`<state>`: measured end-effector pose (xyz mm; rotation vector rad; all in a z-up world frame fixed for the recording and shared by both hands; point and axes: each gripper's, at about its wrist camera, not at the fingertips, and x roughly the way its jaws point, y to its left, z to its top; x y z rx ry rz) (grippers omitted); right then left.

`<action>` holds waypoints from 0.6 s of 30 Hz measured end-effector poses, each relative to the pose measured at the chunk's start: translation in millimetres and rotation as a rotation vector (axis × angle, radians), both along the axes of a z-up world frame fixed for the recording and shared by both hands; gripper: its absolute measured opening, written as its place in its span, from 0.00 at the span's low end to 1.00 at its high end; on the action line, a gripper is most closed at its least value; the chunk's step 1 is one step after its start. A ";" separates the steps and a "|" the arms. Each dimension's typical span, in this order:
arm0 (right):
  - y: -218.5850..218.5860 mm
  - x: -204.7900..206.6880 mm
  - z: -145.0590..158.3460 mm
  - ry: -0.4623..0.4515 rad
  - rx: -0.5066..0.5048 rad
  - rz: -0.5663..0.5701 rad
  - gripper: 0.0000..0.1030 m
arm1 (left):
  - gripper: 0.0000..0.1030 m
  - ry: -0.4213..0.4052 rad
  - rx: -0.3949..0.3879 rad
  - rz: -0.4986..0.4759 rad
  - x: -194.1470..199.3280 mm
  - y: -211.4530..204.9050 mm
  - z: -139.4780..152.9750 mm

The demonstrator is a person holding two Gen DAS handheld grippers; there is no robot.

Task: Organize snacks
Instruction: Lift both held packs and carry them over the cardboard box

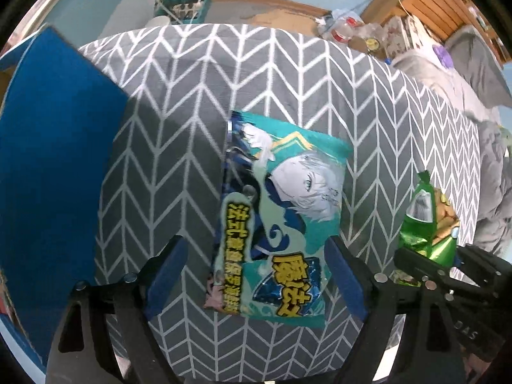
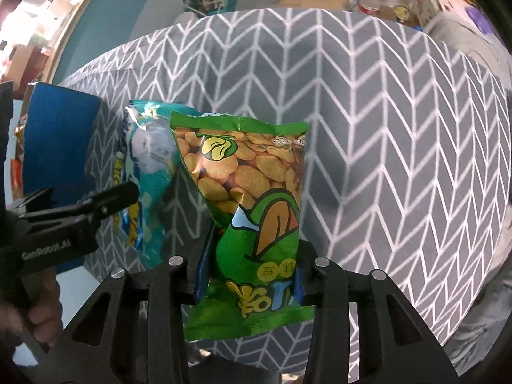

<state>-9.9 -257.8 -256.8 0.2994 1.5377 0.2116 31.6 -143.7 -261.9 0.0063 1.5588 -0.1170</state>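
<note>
A: What did the right gripper [image 2: 249, 275] have between its blue-padded fingers [image 2: 202, 275]?

B: A green snack bag [image 2: 252, 211], glossy crinkled foil printed with tan, flat oval beans and a cartoon bean; its top seam was jagged and creased; the jaws were narrowly set and pinched the lower part of the pack from both sides, so it hung clear of the cloth

A: And the left gripper [image 1: 256, 275]?

B: Its jaws stood wide apart; the teal snack bag [image 1: 281, 204] lay flat between them on the table; one blue pad [image 1: 344, 275] sat at the bag's edge, the other [image 1: 166, 275] well apart from it; nothing was clamped

A: What was that teal pack like?

B: A smooth, shiny rectangular pouch with a drawn white-haired figure and bold yellow lettering along one side; in the right wrist view it showed beside the green bag, its foil wrinkled and catching light

A: The surface beneath?

B: A grey tablecloth [image 1: 320, 73] of woven-looking fabric with a white chevron pattern, draped over a rounded table edge; a blue box [image 1: 54, 160] with matte flat walls and a sharp corner stood at the left of the cloth, near the teal pack but apart from it; both grippers were black plastic frames with round metal bolt heads
</note>
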 end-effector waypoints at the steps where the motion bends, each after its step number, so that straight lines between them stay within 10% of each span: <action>1: 0.0 0.8 3.0 0.001 0.001 -0.006 0.38 | 0.86 0.004 0.014 -0.015 -0.7 -3.6 -2.7; 18: 0.7 -19.5 7.4 -0.006 0.010 -0.027 0.38 | 0.95 0.013 -0.009 -0.038 3.0 -11.7 -10.9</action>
